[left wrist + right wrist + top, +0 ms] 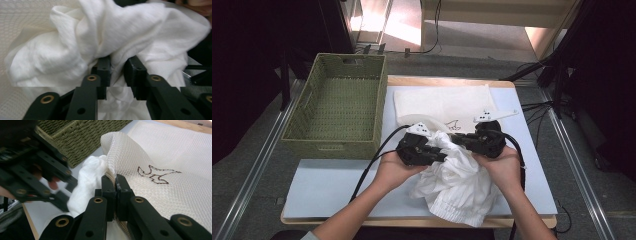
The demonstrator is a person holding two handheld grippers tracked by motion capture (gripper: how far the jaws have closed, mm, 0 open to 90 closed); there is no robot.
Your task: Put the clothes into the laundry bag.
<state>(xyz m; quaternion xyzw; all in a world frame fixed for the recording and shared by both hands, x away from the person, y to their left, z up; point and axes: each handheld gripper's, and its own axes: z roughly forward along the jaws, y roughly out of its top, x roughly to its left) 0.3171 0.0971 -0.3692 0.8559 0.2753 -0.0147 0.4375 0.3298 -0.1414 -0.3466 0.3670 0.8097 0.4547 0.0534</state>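
A crumpled white garment (457,180) lies at the table's front, bunched up against the mouth of a white mesh bag (437,102) that bears a small dark bird outline (156,175). My left gripper (439,151) points right into the garment (75,50); its jaws (117,66) stand a little apart with a fold of the cloth loose between them. My right gripper (458,139) points left and is shut (116,182) on the raised edge of the mesh bag (125,155). The left gripper (50,177) also shows in the right gripper view, close by.
A green woven basket (337,100) stands at the table's left, beside the bag. A pale blue mat (327,185) covers the wooden table. Black cables (372,160) trail from both grippers toward the front edge. Metal rails run along both sides.
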